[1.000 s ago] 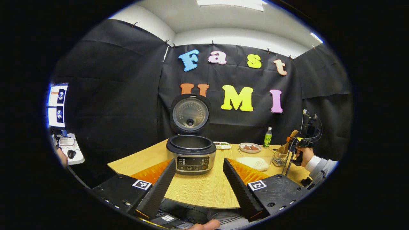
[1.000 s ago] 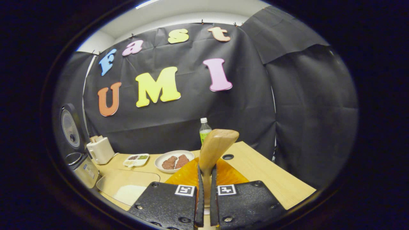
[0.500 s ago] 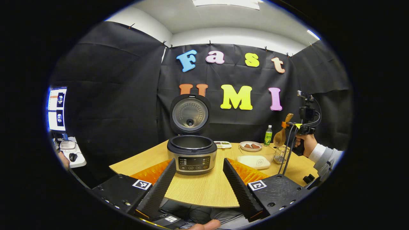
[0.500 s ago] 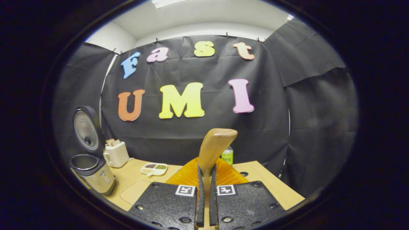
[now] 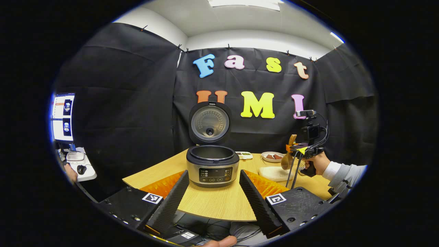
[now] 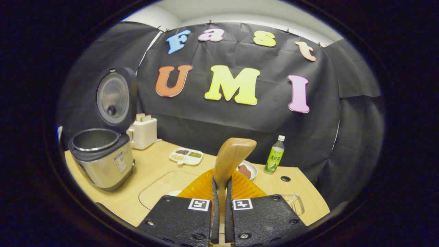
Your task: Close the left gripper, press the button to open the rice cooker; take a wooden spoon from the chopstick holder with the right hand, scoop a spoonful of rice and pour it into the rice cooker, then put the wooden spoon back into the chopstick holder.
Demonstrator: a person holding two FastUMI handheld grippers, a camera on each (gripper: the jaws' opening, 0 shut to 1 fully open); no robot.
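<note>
Nearest the right gripper view's camera, the right gripper (image 6: 221,219) clamps a wooden spoon (image 6: 231,159) — the left gripper (image 5: 214,195) stands spread. Beyond, on the tan table (image 5: 219,202), the rice cooker (image 5: 212,165) gapes, lid up; farther right a bottle (image 6: 274,154) — black cloth behind.

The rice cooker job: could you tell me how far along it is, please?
Done: the rice cooker stands open, lid up. In hand: the right gripper is shut on the wooden spoon, held above the table. Left: scooping rice, pouring it in, returning the spoon.
</note>
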